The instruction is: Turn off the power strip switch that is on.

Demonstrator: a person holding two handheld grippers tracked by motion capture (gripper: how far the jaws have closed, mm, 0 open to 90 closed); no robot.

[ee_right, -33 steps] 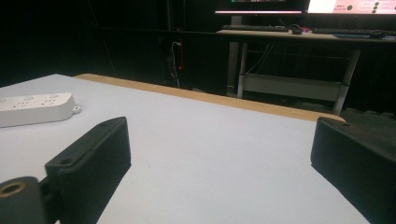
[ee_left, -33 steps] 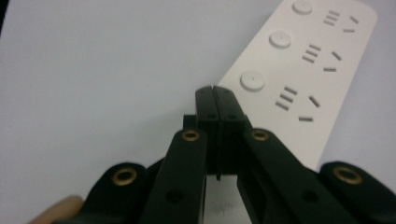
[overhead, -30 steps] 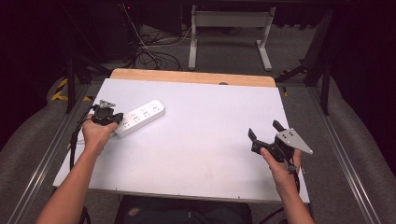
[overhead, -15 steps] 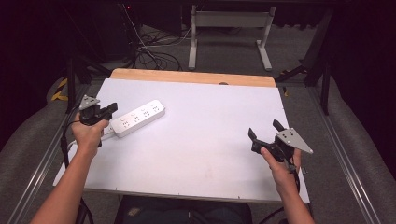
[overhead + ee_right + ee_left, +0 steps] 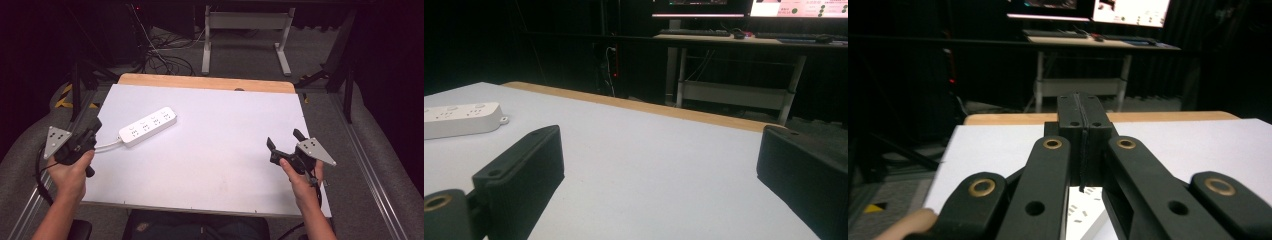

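Over on the left edge of the white table (image 5: 215,150), the left hand (image 5: 70,175) holds the left gripper (image 5: 90,131) just off the table's side, with its grey plate sticking out to the left; in the left gripper view its jaws are pressed flat together with nothing between them. Right beside it, a bit further in, lies a white power strip (image 5: 148,126) at a slant on the table top, its white cord (image 5: 106,146) running back toward that gripper, and a corner of the strip peeks out under the closed jaws in the left gripper view. The middle of the table is just bare white, with a wooden strip (image 5: 205,82) along the far edge. Over near the right edge, the right hand (image 5: 300,179) holds the right gripper (image 5: 285,141) above the table, jaws spread wide apart and gripping nothing, well apart from the power strip
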